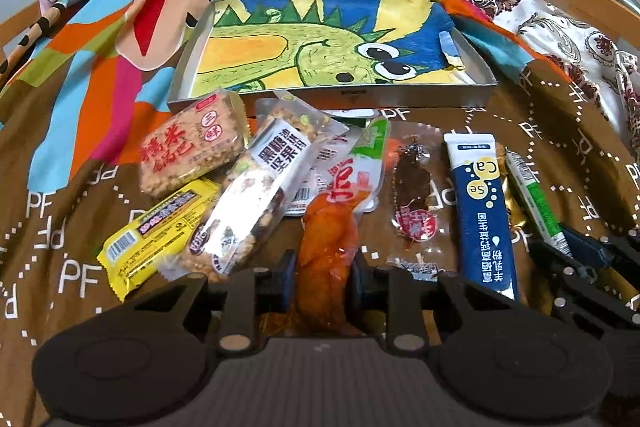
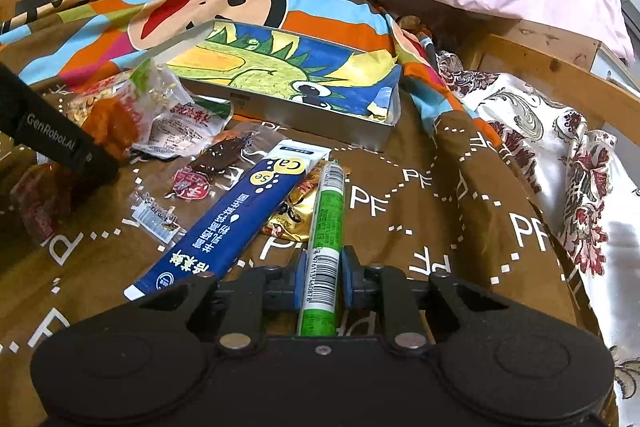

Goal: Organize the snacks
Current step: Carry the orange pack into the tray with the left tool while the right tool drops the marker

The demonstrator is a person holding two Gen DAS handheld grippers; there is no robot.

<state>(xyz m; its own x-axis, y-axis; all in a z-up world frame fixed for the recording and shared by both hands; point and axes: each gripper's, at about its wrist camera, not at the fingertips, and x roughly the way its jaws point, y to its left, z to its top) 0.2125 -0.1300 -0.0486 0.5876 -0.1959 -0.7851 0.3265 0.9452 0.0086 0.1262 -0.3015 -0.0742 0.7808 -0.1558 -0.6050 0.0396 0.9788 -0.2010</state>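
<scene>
Silver tray (image 1: 472,89), upper centre, holds no snacks yet. Left gripper (image 1: 324,281) pinching orange pouch (image 1: 326,239); right gripper (image 2: 322,283) pinching green stick (image 2: 326,227). Remaining packets (image 1: 192,151) loose, mid-frame.

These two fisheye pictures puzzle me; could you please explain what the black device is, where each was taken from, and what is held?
A person holds a two-finger gripper in each hand, each carrying a forward-looking camera. The left wrist view shows the left gripper shut on an orange snack pouch. The right wrist view shows the right gripper shut on a green stick pack. More snacks, such as a blue Ca sachet, lie on a brown patterned bedspread. Behind them sits a shallow tray lined with a dinosaur drawing.
</scene>
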